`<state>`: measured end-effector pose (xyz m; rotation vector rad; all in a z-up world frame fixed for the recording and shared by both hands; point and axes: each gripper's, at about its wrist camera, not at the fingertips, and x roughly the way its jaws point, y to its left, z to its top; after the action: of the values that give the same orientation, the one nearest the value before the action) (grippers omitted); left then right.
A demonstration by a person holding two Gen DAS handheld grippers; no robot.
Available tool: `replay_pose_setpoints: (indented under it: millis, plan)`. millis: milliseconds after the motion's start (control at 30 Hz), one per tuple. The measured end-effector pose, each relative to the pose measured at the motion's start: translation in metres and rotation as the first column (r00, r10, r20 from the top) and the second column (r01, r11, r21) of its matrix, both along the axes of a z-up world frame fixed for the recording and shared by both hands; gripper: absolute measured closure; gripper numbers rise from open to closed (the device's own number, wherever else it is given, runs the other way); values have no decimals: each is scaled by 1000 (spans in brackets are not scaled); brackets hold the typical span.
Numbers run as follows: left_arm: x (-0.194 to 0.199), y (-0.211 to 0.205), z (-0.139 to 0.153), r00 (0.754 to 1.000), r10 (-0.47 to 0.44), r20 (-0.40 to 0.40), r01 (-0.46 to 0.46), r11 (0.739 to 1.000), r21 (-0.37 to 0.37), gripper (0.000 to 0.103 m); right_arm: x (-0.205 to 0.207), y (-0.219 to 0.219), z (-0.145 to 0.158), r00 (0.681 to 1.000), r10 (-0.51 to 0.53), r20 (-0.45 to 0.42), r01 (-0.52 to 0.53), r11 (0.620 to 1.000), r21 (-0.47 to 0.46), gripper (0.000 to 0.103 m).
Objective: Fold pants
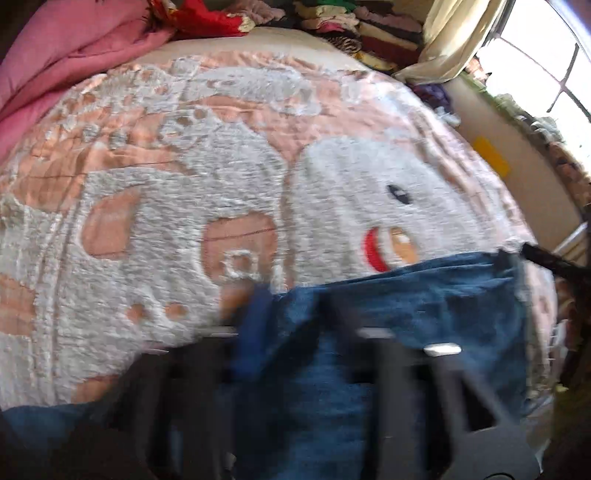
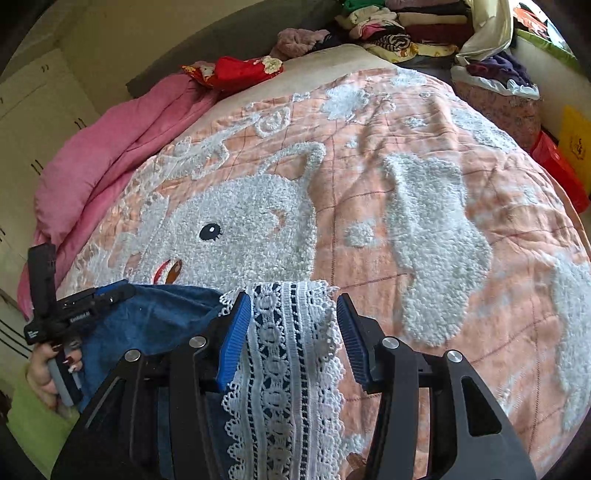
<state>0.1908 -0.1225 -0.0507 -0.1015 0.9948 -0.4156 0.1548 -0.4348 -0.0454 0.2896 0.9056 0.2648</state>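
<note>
Right wrist view is showing a stack of folded clothes [image 2: 406, 22] piled at the far edge of the bed, a red floral cushion [image 2: 236, 72] beside it and a rumpled pink quilt [image 2: 110, 155] running down the left side; none of these is lying in the way of the pants. The blue denim pants with a white lace side band [image 2: 284, 350] are lying at the near edge of the bed, on a peach quilted bedspread with a fluffy white cartoon animal pattern [image 2: 424, 147].

The right gripper [image 2: 293, 332] is pointing steeply down at the bed, its 2 blue ribbed pads standing apart with the lace band lying between them; the left pad is sitting against the band's edge, while the right pad is showing a gap. The left gripper [image 2: 110, 291] is reaching the denim's far left corner, held by a hand [image 2: 48, 373] in a lime green sleeve.

In the blurred left wrist view the left gripper's fingers [image 1: 255, 325] are drawn together on a fold of the denim. Cream cupboard doors [image 2: 33, 122] are lining the left wall, and a bright window [image 1: 546, 66] is standing beyond the bed.
</note>
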Motion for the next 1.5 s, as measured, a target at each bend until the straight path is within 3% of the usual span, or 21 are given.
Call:
replay_pose_setpoints:
  millis: [67,200,433,533,667,767,867,1000,1100,1167,1300,1400,1500]
  plan:
    - [-7,6,9,999,12,43,-9,999,-51,102,-1,0,0,1000,-4,10,4,1000,-5,56]
    - [-16,9,21,989,34,146,-29,999,-38,102,1,0,-2,1000,-9,18,10,1000,-28,56]
    - [-14,0,0,995,9,104,-14,999,41,101,14,4,-20,999,21,-31,-22,1000,-14,56]
    - [-11,0,1,993,10,115,-16,999,43,101,11,9,-20,999,51,2,-51,998,-29,83]
    - [-19,-5,7,986,4,167,-17,997,76,101,-4,6,-4,994,53,96,-49,998,-43,85]
    - [-16,-8,5,985,5,170,-21,996,92,100,-5,4,-2,993,40,109,-32,997,-74,85]
    - [-10,-9,-6,987,29,155,-51,990,135,94,3,14,-17,997,39,70,-28,987,-159,83]
    - [-13,-7,-5,981,47,186,-75,986,147,85,6,15,-25,998,18,64,-6,983,-183,79]
    - [-21,6,7,974,75,212,-99,989,106,78,-5,9,-16,996,-4,87,19,984,-176,59]
    - [-34,24,25,958,129,256,-153,985,79,77,-18,2,-6,993,-28,114,48,984,-173,51]
    - [-68,66,56,917,235,322,-264,963,51,64,-54,-3,6,987,-25,160,56,981,-188,45]
    - [-91,89,54,916,278,288,-314,945,86,60,-74,3,7,986,0,165,36,975,-217,43]
    - [-103,96,42,937,282,206,-309,945,110,50,-81,23,5,986,50,160,-14,975,-221,43]
